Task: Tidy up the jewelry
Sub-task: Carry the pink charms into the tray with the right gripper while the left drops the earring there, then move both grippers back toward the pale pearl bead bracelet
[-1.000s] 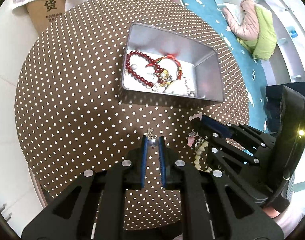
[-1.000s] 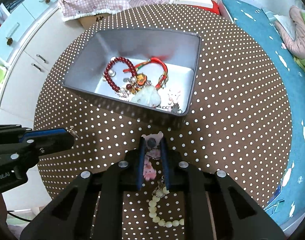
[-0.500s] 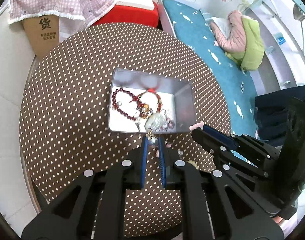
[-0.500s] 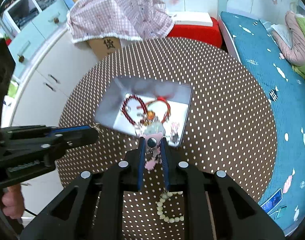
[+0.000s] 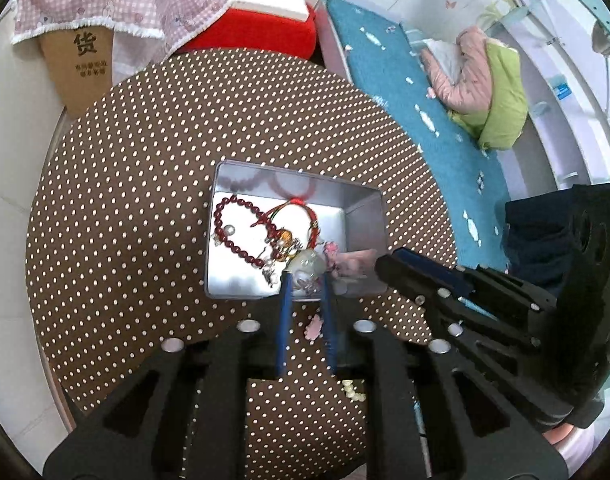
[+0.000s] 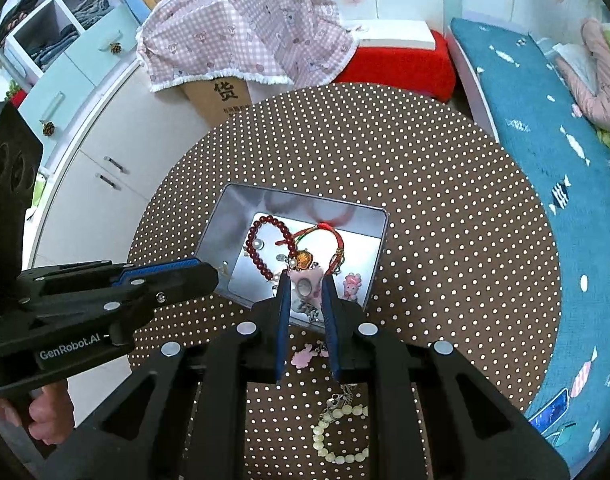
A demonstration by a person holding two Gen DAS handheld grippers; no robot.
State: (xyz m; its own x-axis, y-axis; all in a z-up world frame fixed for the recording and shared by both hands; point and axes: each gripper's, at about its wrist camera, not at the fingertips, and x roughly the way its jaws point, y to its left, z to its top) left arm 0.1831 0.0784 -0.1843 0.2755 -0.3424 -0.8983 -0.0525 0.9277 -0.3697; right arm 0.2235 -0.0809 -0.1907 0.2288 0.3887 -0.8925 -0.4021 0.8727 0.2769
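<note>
1. Right tongs [image 6: 304,280]: narrow, clamped on pink charm [image 6: 305,287] of pale bead bracelet [image 6: 341,436]. Charm over 6 o'clock edge of metal tin [image 6: 305,204]; beads dangling short of it, above bench [image 6: 445,200].
2. Left tongs [image 5: 306,278]: narrow, at tin's 6 o'clock rim. Small silvery piece at tips; cannot tell whether gripped.
3. In tin: red bead bracelet [image 5: 233,232], among others.
4. Handling estimate: light, limp, likely to swing and snag on rim. Best held at charm, beads lifted clear before lowering.
</note>
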